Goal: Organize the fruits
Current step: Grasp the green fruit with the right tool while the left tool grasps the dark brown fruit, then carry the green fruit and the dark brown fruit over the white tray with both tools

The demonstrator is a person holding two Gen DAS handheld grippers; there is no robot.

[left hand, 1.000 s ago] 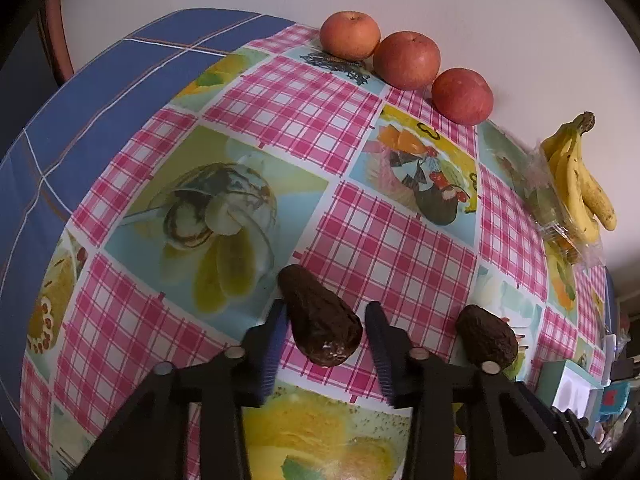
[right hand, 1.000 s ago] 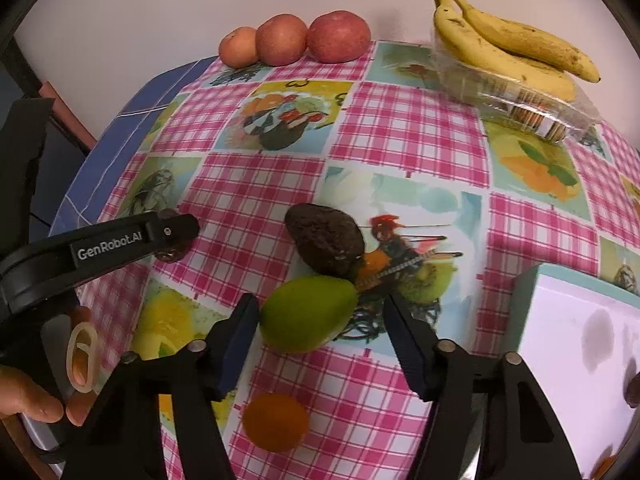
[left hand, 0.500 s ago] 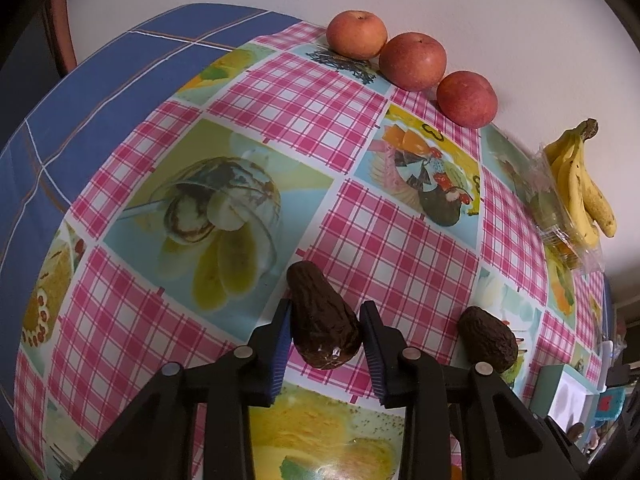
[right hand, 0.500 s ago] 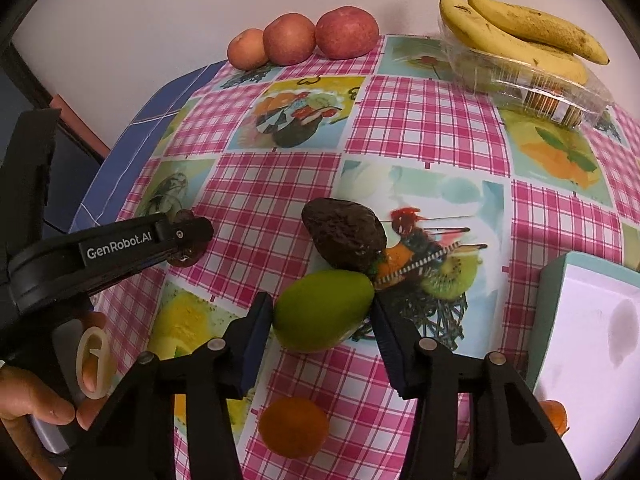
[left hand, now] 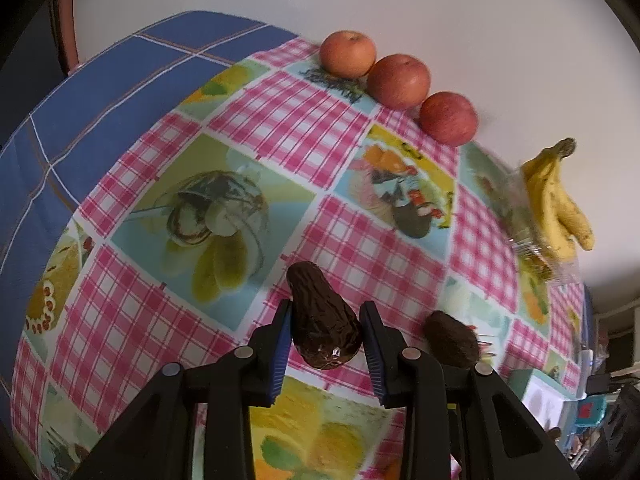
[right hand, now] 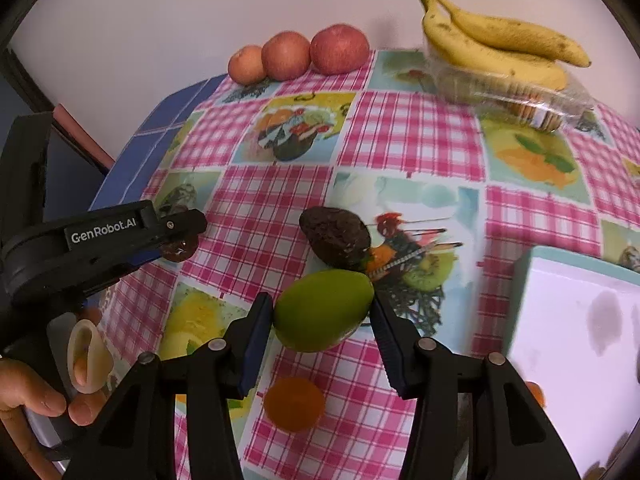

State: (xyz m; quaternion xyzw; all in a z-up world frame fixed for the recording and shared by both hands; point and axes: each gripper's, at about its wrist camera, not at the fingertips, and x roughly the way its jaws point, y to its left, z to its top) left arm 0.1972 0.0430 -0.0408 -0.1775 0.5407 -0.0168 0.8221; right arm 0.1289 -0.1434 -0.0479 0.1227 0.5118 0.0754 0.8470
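Left tongs [left hand: 325, 334]: my two blue pads are pressed against the sides of a dark avocado [left hand: 322, 320], pinching it at its wide end; the narrow end points away from me over the table [left hand: 280, 128]. Whether it touches the cloth I cannot tell.

Right tongs [right hand: 322, 320]: pads clamp a green mango [right hand: 323, 311] on both sides. It looks raised off the checked cloth.

A second dark avocado [right hand: 335, 238] lies on the table just beyond the mango, near or touching it; in the left wrist view it sits just right of the held avocado.

An orange [right hand: 295, 404] lies on the cloth below the mango, close to me.

Three apples [left hand: 398, 81] stand in a row at the far edge by the wall. Bananas [right hand: 496, 44] rest on a clear plastic box [right hand: 512, 96] at far right.

A white tray with teal rim [right hand: 524, 276] is at the right edge of the right wrist view.
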